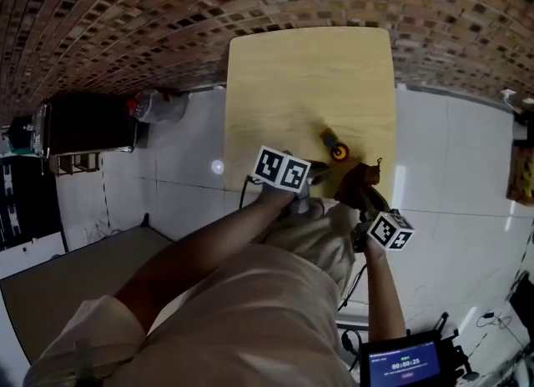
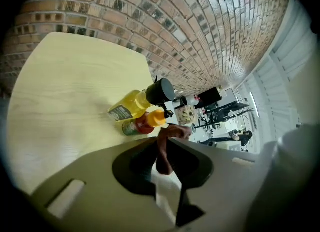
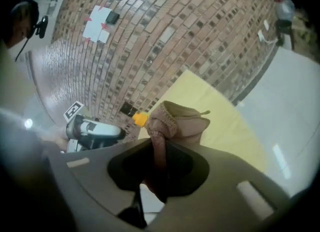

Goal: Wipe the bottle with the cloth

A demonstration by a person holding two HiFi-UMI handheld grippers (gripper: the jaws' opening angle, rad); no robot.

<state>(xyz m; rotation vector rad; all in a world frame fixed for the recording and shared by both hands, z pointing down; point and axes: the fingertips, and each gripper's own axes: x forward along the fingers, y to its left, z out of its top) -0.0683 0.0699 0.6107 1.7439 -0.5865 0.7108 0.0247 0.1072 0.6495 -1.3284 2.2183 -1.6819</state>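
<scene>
On the near edge of the yellow table (image 1: 300,85) stands a red bottle with an orange cap (image 1: 337,150) (image 2: 142,123); its cap (image 3: 140,119) peeks out beside the cloth. A yellow bottle with a black cap (image 2: 131,105) stands right behind it. My right gripper (image 3: 159,143) (image 1: 363,198) is shut on the brown cloth (image 3: 180,121) (image 1: 359,178), which bunches above its jaws just right of the bottles. My left gripper (image 2: 167,138) (image 1: 310,193) is close beside it, left of the bottles, with a brown strip of the cloth (image 2: 165,153) pinched in its narrow gap.
A brick wall (image 1: 125,10) runs behind the table. A dark cabinet (image 1: 83,127) and a clear jug (image 1: 158,106) stand on the white floor to the left. A small screen (image 1: 405,364) sits low at the right. The person's arms and clothes fill the foreground.
</scene>
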